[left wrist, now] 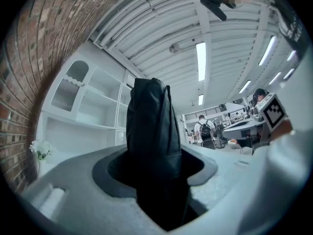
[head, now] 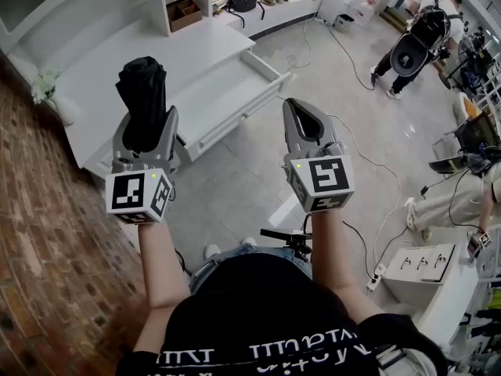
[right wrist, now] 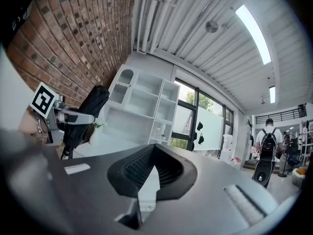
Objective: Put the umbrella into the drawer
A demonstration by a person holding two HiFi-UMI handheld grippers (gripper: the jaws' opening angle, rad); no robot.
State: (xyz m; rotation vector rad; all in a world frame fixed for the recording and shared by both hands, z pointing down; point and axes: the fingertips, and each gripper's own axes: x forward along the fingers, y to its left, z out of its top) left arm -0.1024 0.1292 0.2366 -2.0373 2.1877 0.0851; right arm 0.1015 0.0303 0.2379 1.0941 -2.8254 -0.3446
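A folded black umbrella [head: 142,92] stands upright between the jaws of my left gripper [head: 145,125], which is shut on its lower part. In the left gripper view the umbrella [left wrist: 152,131] fills the gap between the grey jaws and rises above them. My right gripper [head: 299,114] is held level beside the left one, shut with nothing in it; its tips [right wrist: 153,152] meet. The right gripper view also shows the umbrella [right wrist: 92,106] off to the left. Beyond both grippers, the white cabinet's drawer [head: 235,92] is pulled out.
A brick wall [head: 39,233] runs along the left. A small plant in a white vase [head: 48,88] sits on the cabinet top. White shelves [head: 184,2] stand behind. Cables [head: 368,163] lie on the tiled floor. A person with a backpack [head: 411,45] stands at the far right.
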